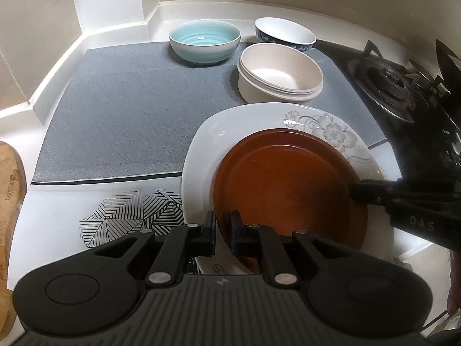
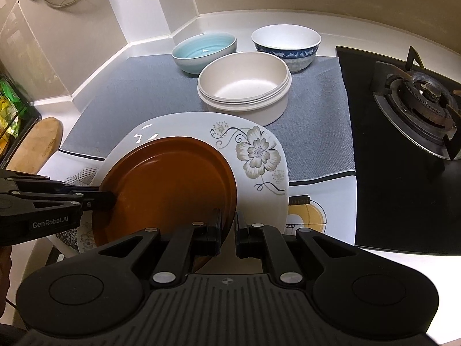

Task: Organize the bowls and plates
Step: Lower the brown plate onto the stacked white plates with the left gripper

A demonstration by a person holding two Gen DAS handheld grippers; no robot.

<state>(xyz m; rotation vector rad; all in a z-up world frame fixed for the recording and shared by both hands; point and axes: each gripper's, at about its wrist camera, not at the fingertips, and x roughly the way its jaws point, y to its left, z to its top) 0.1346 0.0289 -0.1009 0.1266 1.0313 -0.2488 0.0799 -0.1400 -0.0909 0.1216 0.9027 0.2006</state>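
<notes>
So there's one brown plate (image 2: 170, 184) sitting on top of one white floral plate (image 2: 259, 155), both near the front edge of the counter (image 2: 331, 40), half on the grey mat (image 1: 121, 121). Both grippers are on the brown plate: the left gripper (image 1: 223, 232) has its fingers clamped over the plate's near-left rim, one finger outside and one inside, and the right gripper (image 2: 229, 230) pinches the opposite rim the same way, with only a narrow gap between the fingers where the rim sits. Behind the plates, toward the back edge of the counter, I count three bowl spots: a stack of cream bowls (image 2: 245, 92) just beyond the floral plate (looks like three or four nested, can't say exactly), one light blue bowl (image 1: 204, 41) and one blue-and-white patterned bowl (image 2: 286, 47) further back, side by side. Off to the right is one gas burner (image 2: 417, 106), and a wooden cutting board (image 2: 40, 144) lies at the left edge.
</notes>
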